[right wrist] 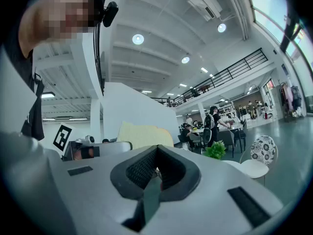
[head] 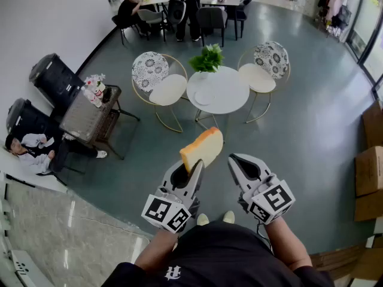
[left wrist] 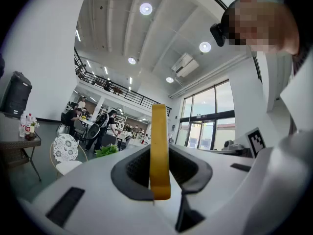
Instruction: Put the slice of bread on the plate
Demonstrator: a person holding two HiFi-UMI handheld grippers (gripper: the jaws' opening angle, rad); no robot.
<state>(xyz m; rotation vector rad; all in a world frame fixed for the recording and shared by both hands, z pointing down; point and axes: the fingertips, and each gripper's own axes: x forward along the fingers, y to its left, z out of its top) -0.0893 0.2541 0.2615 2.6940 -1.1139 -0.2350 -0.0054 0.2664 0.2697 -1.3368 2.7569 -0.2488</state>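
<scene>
A thick slice of bread (head: 202, 148) with a yellow crust stands up between the jaws of my left gripper (head: 192, 171), which is shut on it. In the left gripper view the bread (left wrist: 159, 151) shows edge-on, pinched upright between the pads. My right gripper (head: 237, 162) hangs beside it on the right, shut and holding nothing; in its own view the bread (right wrist: 145, 134) shows to the left. Both are held level, well above the floor. Ahead is a round white table (head: 230, 94) with a pale plate (head: 204, 97) on it, some way beyond the grippers.
A green plant (head: 207, 58) stands at the table's far edge. Two chairs with patterned backs (head: 157, 76) (head: 266, 64) flank the table. A wicker side table (head: 88, 113) with bottles stands left. Cardboard boxes (head: 370, 181) sit right. People sit at far tables (head: 157, 0).
</scene>
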